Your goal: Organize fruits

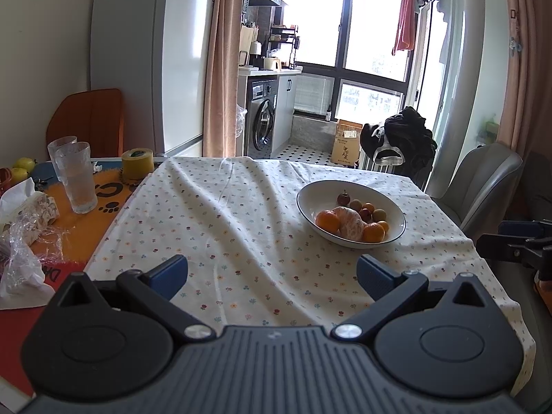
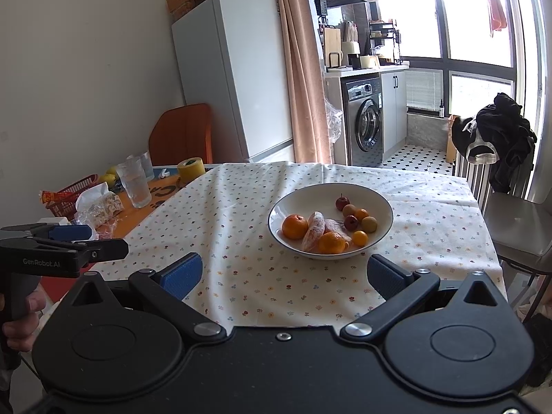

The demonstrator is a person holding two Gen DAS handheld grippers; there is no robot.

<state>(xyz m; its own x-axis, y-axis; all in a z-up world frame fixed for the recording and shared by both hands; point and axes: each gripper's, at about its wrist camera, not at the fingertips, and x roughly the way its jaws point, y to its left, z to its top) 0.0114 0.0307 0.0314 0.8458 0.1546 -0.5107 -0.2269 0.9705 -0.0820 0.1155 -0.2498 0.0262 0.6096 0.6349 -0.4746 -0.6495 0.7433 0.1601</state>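
A white bowl (image 1: 307, 195) (image 2: 379, 207) stands on the floral tablecloth, right of centre. It holds several fruits: oranges (image 1: 327, 221) (image 2: 294, 226), a peeled orange (image 1: 350, 223) (image 2: 315, 230), small red apples (image 1: 343, 198) (image 2: 342, 202) and small yellow-green fruits (image 1: 379, 213) (image 2: 369, 223). My left gripper (image 1: 272, 272) is open and empty, held above the cloth short of the bowl and to its left. My right gripper (image 2: 284, 274) is open and empty too, just in front of the bowl. The left gripper also shows in the right wrist view (image 2: 103, 246), held by a hand.
On the orange mat at the left stand two glasses (image 1: 76, 176) (image 2: 134, 181), a yellow tape roll (image 1: 137, 163) (image 2: 190, 169), crumpled plastic (image 1: 24, 252), a red basket (image 2: 69, 195) and yellow fruits (image 1: 23, 164). A grey chair (image 1: 483, 179) stands at the right, an orange chair (image 2: 183, 132) behind.
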